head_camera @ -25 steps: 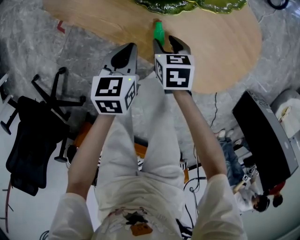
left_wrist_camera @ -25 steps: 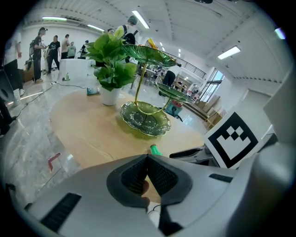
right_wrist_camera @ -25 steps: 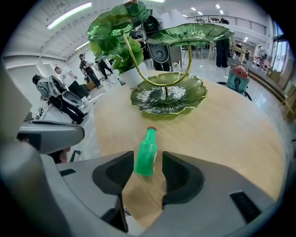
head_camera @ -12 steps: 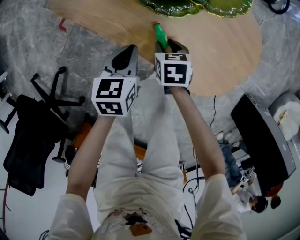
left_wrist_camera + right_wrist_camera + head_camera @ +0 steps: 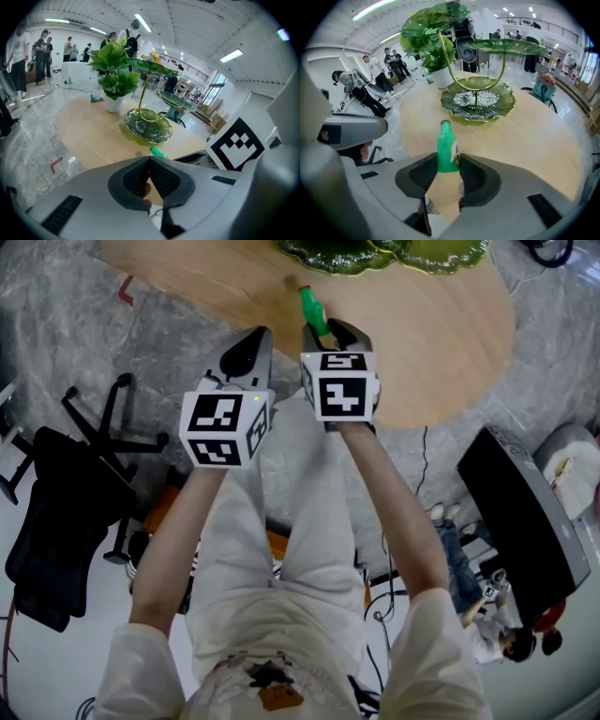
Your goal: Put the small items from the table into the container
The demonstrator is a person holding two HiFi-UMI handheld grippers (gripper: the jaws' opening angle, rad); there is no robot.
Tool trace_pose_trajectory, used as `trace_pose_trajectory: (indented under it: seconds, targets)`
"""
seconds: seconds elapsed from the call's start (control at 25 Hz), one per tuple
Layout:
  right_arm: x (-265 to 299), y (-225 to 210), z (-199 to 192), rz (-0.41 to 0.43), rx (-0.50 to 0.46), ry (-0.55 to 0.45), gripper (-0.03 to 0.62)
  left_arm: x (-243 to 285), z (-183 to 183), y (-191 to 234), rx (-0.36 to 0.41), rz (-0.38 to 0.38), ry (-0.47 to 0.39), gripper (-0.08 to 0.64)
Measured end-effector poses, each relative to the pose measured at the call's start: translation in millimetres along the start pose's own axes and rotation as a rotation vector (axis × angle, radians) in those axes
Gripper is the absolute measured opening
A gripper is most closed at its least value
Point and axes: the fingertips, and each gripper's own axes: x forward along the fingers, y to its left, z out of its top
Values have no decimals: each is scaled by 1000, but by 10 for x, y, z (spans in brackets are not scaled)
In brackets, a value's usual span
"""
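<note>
Green bottle (image 5: 446, 145): small, probably light, rigid and slick plastic, over the wooden table's (image 5: 534, 136) near edge, lower body between the closing right gripper (image 5: 448, 160) pads, a sound hold; left gripper (image 5: 150, 160) pressed together, empty.

green bottle (image 5: 448, 154) with red cap, pale wood table (image 5: 534, 140), dark-green leaf-patterned tray (image 5: 478, 101), black-and-white marker cubes (image 5: 339, 390), grey marbled floor (image 5: 66, 334)

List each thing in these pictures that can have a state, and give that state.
bottle: upright, cap on, gripped near its base.
right tool: jaws closing, bottle between them.
left tool: jaws together, nothing held.
tiered dish: standing, bottom tray empty.
</note>
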Motion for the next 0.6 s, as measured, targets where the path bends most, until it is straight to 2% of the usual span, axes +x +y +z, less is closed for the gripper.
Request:
trace_pose_trajectory:
  seconds: [0.6]
  targets:
    - [-692,33,276,28,-10,-88,150,-225,351,-350,14,-24,-35,-5]
